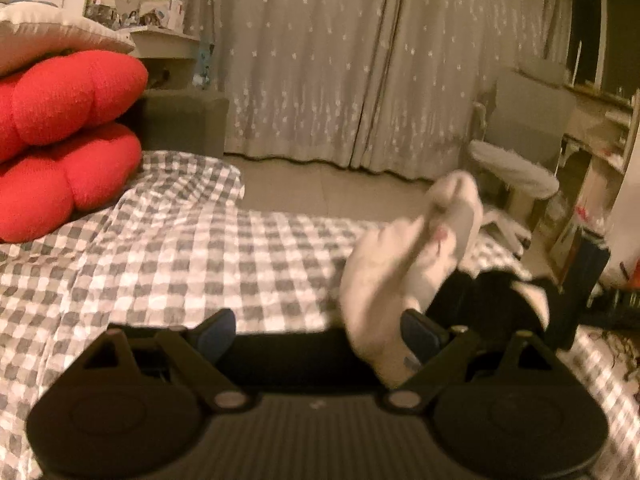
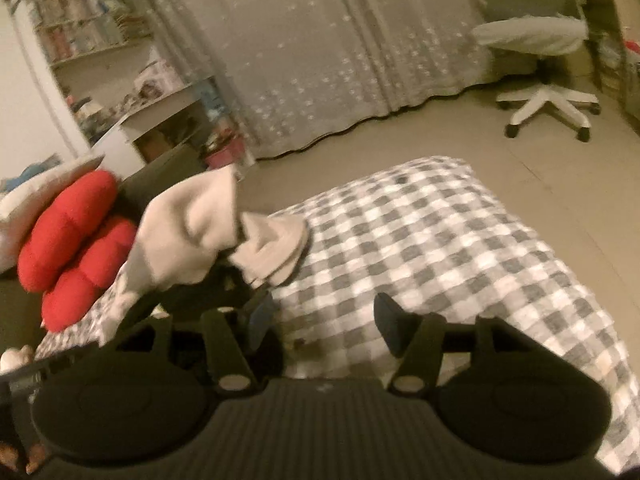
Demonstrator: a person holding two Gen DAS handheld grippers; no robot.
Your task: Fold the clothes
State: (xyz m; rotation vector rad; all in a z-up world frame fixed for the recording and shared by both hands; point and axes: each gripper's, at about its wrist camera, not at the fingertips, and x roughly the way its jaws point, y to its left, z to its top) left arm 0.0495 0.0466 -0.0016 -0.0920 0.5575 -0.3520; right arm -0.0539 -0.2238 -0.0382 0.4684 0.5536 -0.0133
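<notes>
Hovering over checkered bedsheet (image 2: 440, 232), right gripper (image 2: 324, 320) open (nothing between), left gripper (image 1: 320, 332) spread, white sock (image 1: 396, 264) against one finger.

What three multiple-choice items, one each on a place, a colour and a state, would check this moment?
1. Where does the swivel chair stand? A on the bed; B on the floor by the curtain; C on a shelf.
2. The bed cover is: A plain blue; B grey-and-white checked; C red striped.
3. The right gripper has its fingers: A apart, nothing between; B shut on a sock; C shut, empty.

B, its wheeled base sits on the floor; B, checks show in both views; A, only bed cover shows between the fingers.
</notes>
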